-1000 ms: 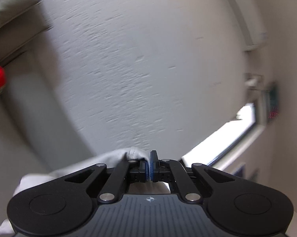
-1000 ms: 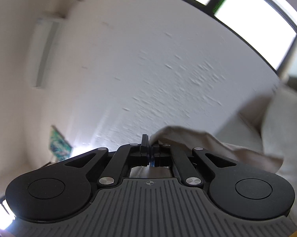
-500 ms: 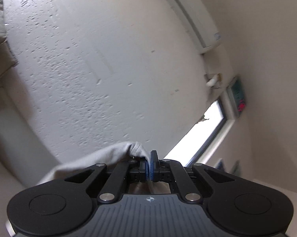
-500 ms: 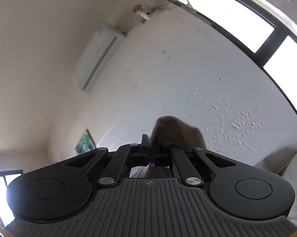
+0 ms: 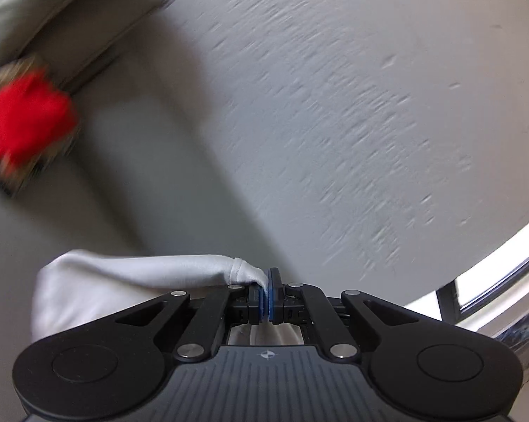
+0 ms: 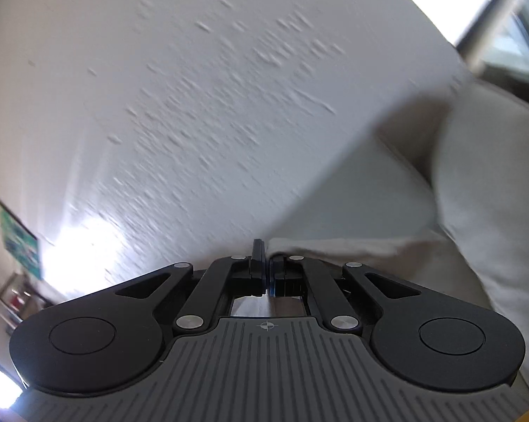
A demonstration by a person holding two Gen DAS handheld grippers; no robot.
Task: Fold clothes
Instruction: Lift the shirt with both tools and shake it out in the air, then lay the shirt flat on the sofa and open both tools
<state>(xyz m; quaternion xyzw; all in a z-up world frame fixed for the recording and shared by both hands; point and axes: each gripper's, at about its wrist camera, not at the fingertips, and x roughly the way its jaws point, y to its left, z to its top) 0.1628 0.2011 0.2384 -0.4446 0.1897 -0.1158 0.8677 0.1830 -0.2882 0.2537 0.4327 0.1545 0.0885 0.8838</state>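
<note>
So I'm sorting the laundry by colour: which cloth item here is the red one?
The blurred red cloth at the left wrist view's left edge; the garment pinched in the left gripper is white.

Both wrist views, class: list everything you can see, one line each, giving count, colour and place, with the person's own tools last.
garment: one, white, stretched between both grippers, hem pinched at each
red object: one, red, blurred, far left of left view, on the sofa
sofa cushion: one, beige, right of right view
wall: one, white, textured, behind everything
picture: one, green, left edge of right view
window: one, bright, lower right of left view
left gripper: one, black, fingers closed on the garment
right gripper: one, black, fingers closed on the garment
</note>
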